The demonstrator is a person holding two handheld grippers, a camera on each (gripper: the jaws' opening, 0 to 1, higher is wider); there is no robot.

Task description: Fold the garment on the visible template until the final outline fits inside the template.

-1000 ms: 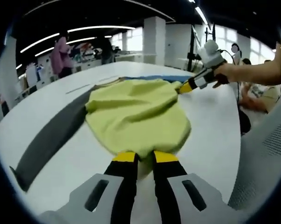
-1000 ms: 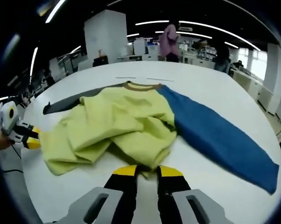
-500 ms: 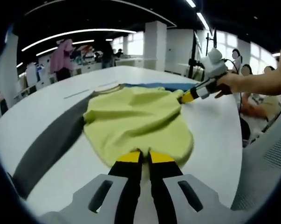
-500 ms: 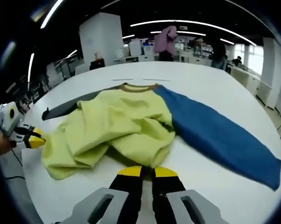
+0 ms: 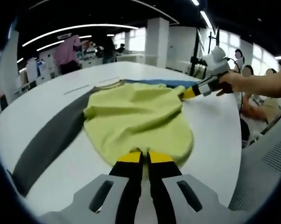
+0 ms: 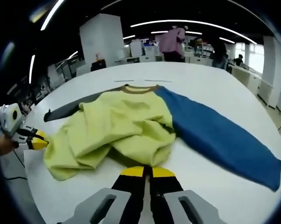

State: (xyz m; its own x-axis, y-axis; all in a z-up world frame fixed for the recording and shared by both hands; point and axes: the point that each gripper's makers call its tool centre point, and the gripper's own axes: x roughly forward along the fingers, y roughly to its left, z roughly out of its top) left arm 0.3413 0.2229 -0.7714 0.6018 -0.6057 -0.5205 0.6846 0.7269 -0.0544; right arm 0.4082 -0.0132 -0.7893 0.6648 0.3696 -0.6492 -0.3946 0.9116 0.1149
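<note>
A wide white table (image 6: 210, 84) carries the work, set in a big open office with white columns, strip lights overhead and desks further back; a person in a pink top (image 6: 173, 42) stands beyond the far edge, and a grey mesh chair (image 5: 266, 172) sits beside the table in the left gripper view; two thin lines (image 6: 142, 80) are marked on the tabletop just past the collar.

The sweatshirt (image 6: 126, 126) lies spread across the table, its yellow-green body rumpled and partly doubled over itself, brown collar (image 6: 139, 88) toward the far side, blue sleeve (image 6: 224, 140) stretched out flat to one side and dark grey sleeve (image 5: 47, 142) stretched out to the other.

In the right gripper view the right gripper (image 6: 147, 171) has its yellow-tipped jaws pressed together on the near edge of the yellow-green cloth; the left gripper (image 5: 140, 157) likewise has its jaws clamped on the hem at its own side, the fabric rising away in front of it; each gripper also shows at the garment's opposite edge in the other's view.
</note>
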